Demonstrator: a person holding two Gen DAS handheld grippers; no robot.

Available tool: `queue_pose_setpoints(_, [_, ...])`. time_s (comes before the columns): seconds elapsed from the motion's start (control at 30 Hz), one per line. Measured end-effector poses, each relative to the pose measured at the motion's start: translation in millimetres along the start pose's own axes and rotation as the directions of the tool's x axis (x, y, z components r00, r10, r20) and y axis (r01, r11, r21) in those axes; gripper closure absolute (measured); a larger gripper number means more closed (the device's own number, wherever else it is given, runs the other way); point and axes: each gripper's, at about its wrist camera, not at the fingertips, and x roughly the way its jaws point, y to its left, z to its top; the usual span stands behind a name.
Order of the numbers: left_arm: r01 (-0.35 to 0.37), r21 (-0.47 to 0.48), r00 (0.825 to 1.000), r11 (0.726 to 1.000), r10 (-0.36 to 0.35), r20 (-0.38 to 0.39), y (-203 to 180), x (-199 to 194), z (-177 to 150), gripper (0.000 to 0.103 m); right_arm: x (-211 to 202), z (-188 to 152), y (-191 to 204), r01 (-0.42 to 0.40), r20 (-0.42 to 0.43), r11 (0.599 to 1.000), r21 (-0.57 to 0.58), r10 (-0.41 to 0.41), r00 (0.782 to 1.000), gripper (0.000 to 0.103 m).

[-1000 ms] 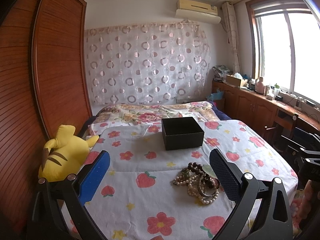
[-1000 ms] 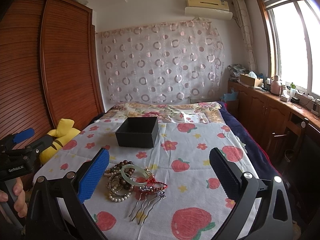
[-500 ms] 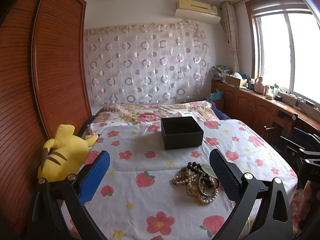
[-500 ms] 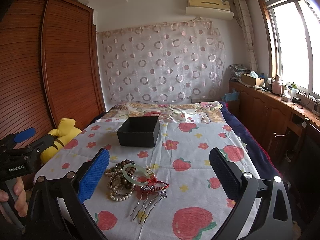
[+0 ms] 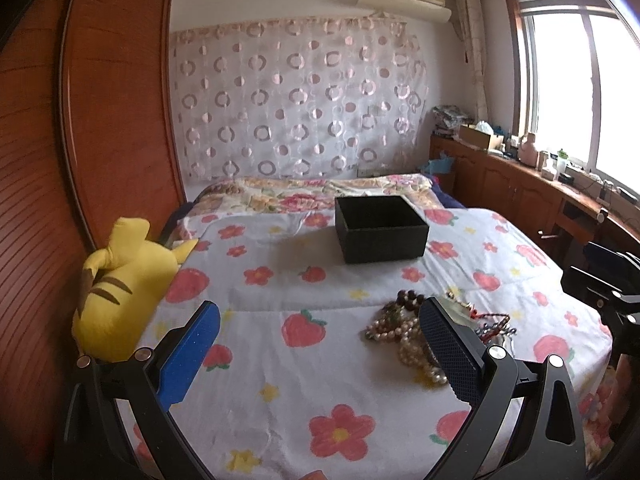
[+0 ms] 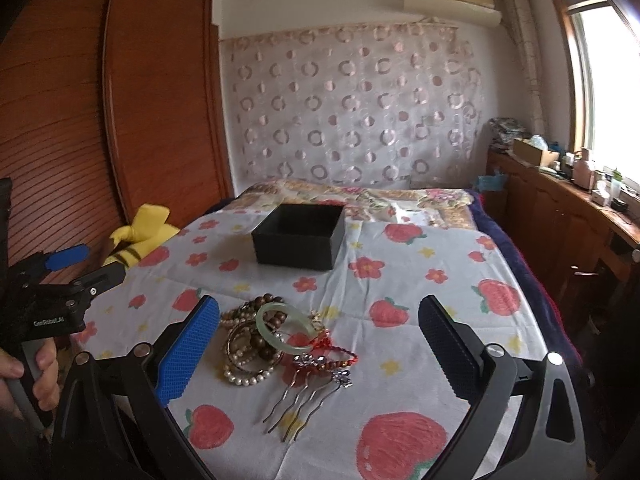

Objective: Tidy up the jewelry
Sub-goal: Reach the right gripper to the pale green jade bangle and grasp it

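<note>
A heap of jewelry (image 6: 260,340) lies on the flowered bedspread: a pale green bangle (image 6: 285,345), pearl and brown bead bracelets, a red cord piece (image 6: 338,356) and a metal hair comb (image 6: 308,392). My right gripper (image 6: 320,302) hovers just before the heap with its jaws closing. The heap sits low between the fingers, near the blue left pad, and neither pad touches it. Further back stands an open black box (image 6: 298,246). My left gripper (image 5: 320,308) is open and holds nothing; the heap (image 5: 394,328) lies by its right finger, with the box (image 5: 384,246) beyond.
A yellow plush toy (image 5: 120,288) leans on the wooden wardrobe (image 5: 112,120) at the bed's left edge. Wooden cabinets (image 5: 520,192) with clutter run under the window on the right. A hand (image 6: 44,364) holds the left gripper's handle at the right view's left edge.
Both views have tipped slightly downward, so the box and the heap sit higher in the frames. The right gripper has come a little closer to the heap. Nothing was taken hold of.
</note>
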Motion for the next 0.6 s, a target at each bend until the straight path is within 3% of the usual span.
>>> queue_pose_setpoints(0.13, [0.001, 0.001, 1.0, 1.0, -0.001, -0.029, 8.7, 10.3, -16.5, 0.007, 28.7, -4.2, 4.2, -0.107, -0.08, 0.993, -0.041, 0.104, 0.991, 0.029])
queue_pose_setpoints(0.33, [0.013, 0.0, 0.996, 1.0, -0.013, -0.084, 17.7, 29.3, -38.5, 0.007, 83.2, -13.5, 19.8, -0.239, -0.241, 0.968, -0.078, 0.214, 0.947, 0.056])
queue_pose_setpoints(0.4, [0.016, 0.006, 0.994, 1.0, -0.015, -0.104, 18.9, 35.3, -44.4, 0.007, 98.1, -15.5, 22.5, -0.256, -0.278, 0.964, -0.079, 0.225, 0.934, 0.061])
queue_pose_setpoints(0.6, [0.027, 0.017, 0.989, 0.999, -0.024, -0.148, 20.8, 46.9, -55.3, 0.007, 114.7, -14.9, 27.6, -0.263, -0.337, 0.957, -0.127, 0.207, 0.918, 0.062])
